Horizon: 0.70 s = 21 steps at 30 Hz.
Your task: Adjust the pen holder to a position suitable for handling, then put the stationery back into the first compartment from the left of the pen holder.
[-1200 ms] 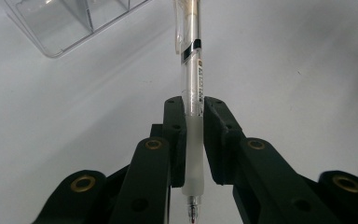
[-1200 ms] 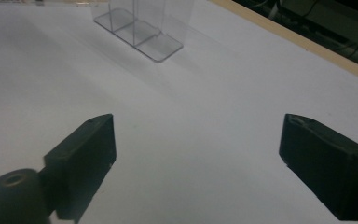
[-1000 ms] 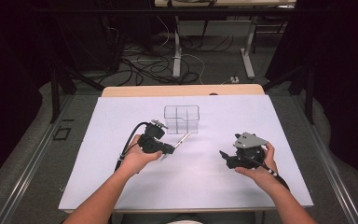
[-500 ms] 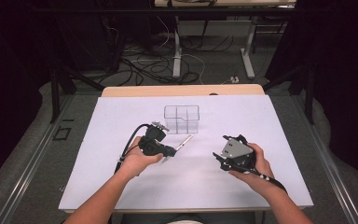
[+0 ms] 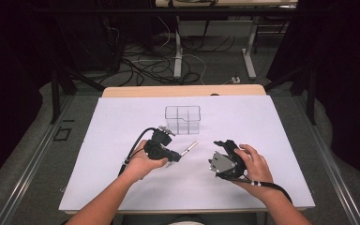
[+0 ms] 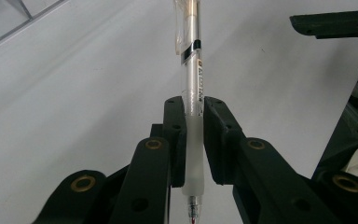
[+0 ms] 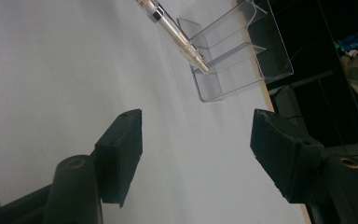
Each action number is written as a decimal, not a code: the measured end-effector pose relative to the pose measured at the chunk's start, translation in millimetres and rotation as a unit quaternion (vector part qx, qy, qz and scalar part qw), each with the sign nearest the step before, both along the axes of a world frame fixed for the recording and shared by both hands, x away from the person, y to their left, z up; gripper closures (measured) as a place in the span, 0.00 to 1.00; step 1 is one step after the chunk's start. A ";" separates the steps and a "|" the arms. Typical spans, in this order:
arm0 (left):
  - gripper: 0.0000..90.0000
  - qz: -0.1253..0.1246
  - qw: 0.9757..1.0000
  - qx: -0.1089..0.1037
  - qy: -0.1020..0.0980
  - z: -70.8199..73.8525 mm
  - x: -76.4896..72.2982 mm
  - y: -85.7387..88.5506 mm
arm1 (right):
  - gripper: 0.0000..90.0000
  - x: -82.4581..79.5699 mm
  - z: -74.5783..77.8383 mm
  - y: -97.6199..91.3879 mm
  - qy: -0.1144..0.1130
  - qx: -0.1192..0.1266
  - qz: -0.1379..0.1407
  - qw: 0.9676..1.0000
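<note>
Pinching a clear pen [image 6: 192, 79], the left tongs [image 6: 194, 135]; right tongs [image 7: 196, 149] spread, freshly narrowed, nothing between

We see the table [image 5: 122, 187] under a sheet [image 5: 272, 140]. The organizer [image 5: 183, 119] stands on the sheet, toward the far edge, near the middle. Nearer to us and just left of it is the left gripper [image 5: 171, 157], with the pen [image 5: 188, 147] between its jaws; the pen juts right and away, its far end close before the organizer but apart from it. The right gripper [image 5: 221, 154] is to the right of the pen, well apart from the organizer, nothing between its jaws.
</note>
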<state>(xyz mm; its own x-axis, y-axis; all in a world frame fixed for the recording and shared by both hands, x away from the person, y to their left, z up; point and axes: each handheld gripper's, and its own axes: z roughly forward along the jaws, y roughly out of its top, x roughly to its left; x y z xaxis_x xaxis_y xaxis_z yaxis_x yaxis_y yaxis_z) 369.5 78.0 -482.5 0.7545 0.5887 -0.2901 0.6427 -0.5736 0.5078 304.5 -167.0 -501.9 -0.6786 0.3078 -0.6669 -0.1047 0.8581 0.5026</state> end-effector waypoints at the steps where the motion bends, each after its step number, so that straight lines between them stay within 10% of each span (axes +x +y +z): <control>1: 0.89 -0.001 1.000 0.000 0.001 -0.2 -0.1 -0.4 | 0.39 0.0 0.4 0.6 0.000 -0.016 0.003 1.000; 21: 0.89 -0.015 1.000 -0.002 0.012 -3.6 -4.2 -8.5 | 0.56 -4.4 -13.0 16.8 -0.087 -0.098 0.095 0.987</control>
